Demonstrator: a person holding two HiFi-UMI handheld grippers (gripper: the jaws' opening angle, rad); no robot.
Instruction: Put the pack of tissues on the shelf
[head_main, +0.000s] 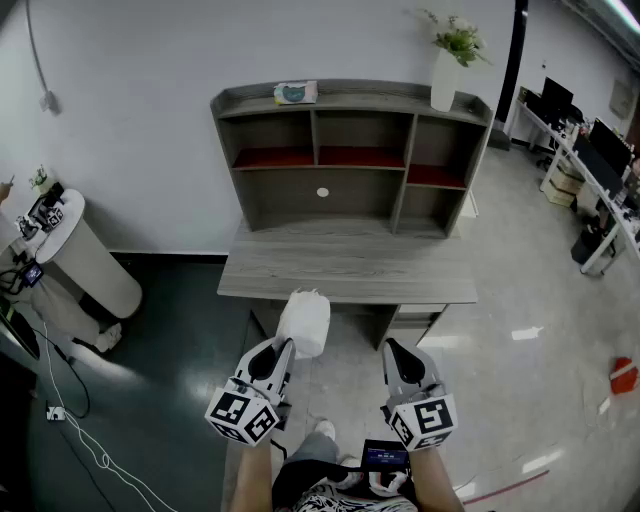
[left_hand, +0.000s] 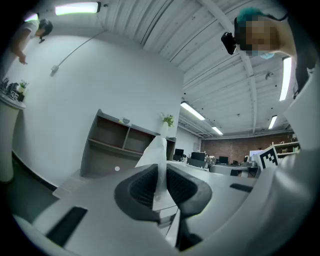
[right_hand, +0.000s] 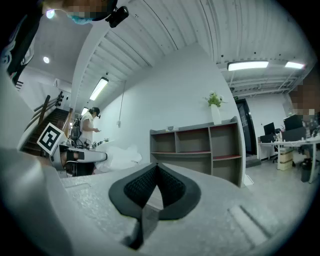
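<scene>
A white pack of tissues (head_main: 305, 320) hangs in front of the desk, pinched at its edge by my left gripper (head_main: 285, 348), which is shut on it. In the left gripper view the thin white wrapper (left_hand: 159, 150) stands up between the pressed pads of the left gripper (left_hand: 160, 180). My right gripper (head_main: 392, 350) is level beside it, shut and empty; its pads (right_hand: 150, 187) meet with nothing between them. The grey shelf unit (head_main: 350, 150) with open compartments stands on the desk ahead. The pack (right_hand: 117, 155) also shows at the left of the right gripper view.
The grey desk (head_main: 345, 262) carries the shelf unit. On the shelf top are a white vase with a plant (head_main: 446, 75) and a small box (head_main: 296, 93). A white round stand (head_main: 85, 260) and floor cables lie left. Office desks with monitors (head_main: 590, 150) stand right.
</scene>
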